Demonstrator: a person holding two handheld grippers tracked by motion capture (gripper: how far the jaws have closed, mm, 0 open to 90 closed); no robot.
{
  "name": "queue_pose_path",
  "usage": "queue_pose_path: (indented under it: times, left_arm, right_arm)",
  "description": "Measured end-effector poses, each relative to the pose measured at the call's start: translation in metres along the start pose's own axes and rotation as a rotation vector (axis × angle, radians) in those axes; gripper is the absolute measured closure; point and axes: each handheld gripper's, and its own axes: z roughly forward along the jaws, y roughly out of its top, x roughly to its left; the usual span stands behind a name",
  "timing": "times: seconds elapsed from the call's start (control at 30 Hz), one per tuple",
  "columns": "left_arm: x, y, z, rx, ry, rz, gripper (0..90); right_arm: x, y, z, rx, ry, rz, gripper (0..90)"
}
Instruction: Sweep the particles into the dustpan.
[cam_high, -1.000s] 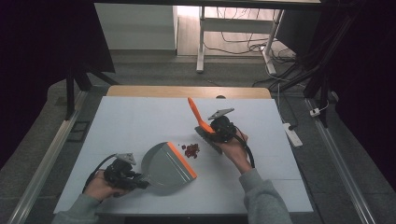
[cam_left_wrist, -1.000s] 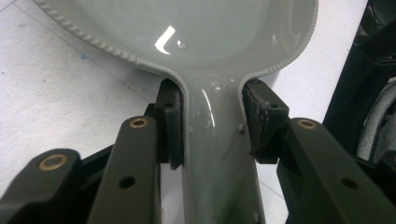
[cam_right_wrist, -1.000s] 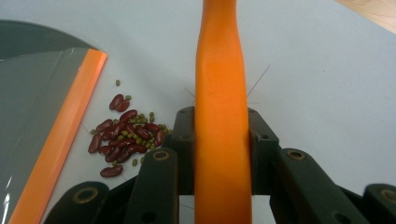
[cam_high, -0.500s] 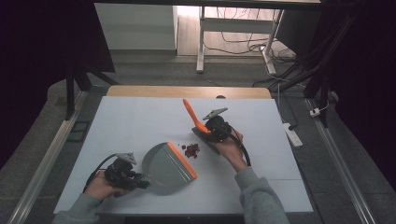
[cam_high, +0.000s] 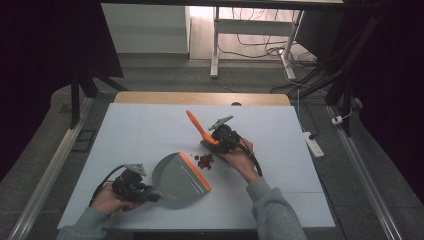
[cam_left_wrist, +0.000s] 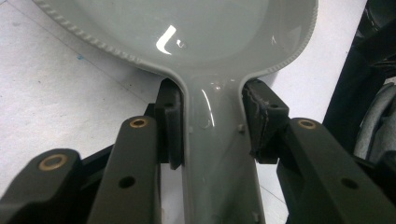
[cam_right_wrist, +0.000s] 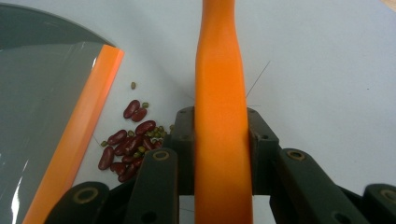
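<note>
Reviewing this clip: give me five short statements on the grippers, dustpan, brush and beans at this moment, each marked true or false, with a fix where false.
1. The left gripper is shut on the handle of the grey dustpan. True.
2. The right gripper is open and holds nothing. False: it is shut on the orange brush handle.
3. The beans lie inside the dustpan. False: they lie on the table, just outside the pan's orange lip.
4. The pile mixes dark red beans with small green ones. True.
5. The dustpan's lip is grey like the rest of it. False: the lip is orange.
</note>
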Motion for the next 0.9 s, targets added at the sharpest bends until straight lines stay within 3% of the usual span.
queue_pose_path:
  times: [0.5, 0.9]
  left_arm:
    - [0.0, 0.001, 0.0, 0.001, 0.001, 0.0, 61.9]
    - [0.0, 0.001, 0.001, 0.002, 0.002, -0.001, 61.9]
  right_arm:
    - [0.017, 0.006, 0.005, 0.014, 0.015, -0.042, 70.8]
    - [0.034, 0.009, 0.006, 0.002, 0.054, -0.056, 70.8]
